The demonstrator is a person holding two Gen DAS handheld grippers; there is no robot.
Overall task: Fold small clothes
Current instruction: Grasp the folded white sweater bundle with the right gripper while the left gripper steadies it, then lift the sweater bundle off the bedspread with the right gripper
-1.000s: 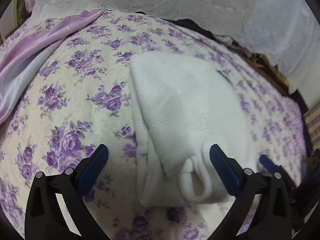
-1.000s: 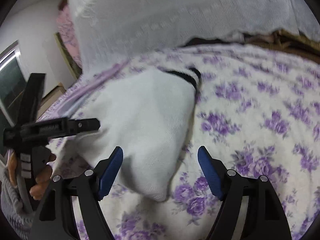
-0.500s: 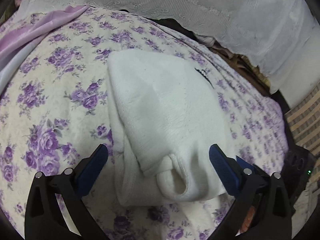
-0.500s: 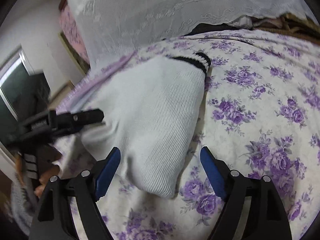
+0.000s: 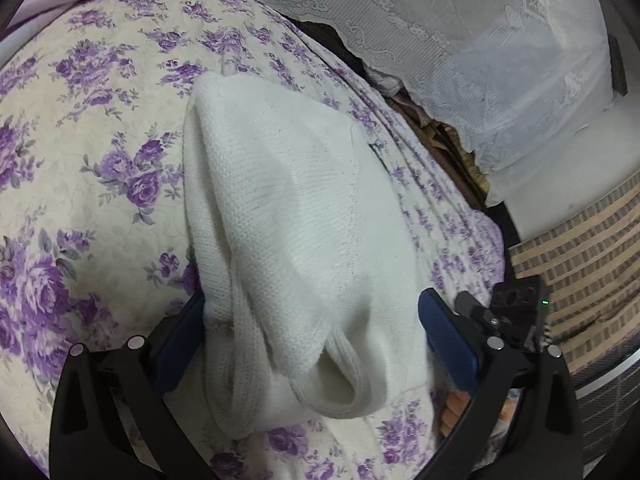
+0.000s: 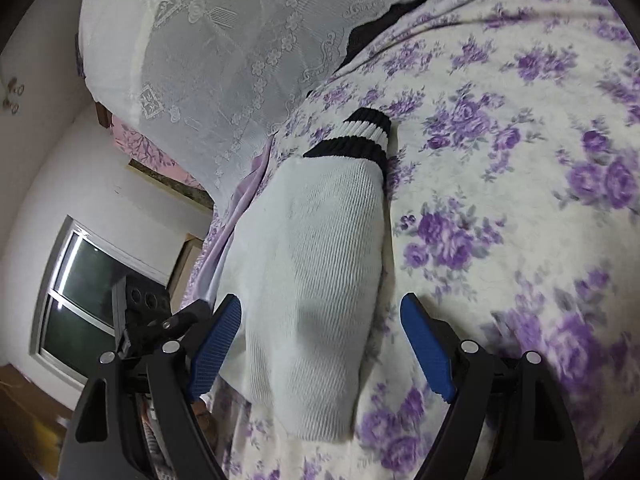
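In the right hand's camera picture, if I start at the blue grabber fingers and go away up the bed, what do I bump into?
right gripper → plain white knit part of the sweater → its black-and-white striped cuff → purple-flowered bedspread → white lace cover

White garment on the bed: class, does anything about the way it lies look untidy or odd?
Yes. The white garment lies bunched on the floral bedspread, not flat. At its near end a ribbed opening gapes as a loop, and the black-striped cuff sticks out at the far end.
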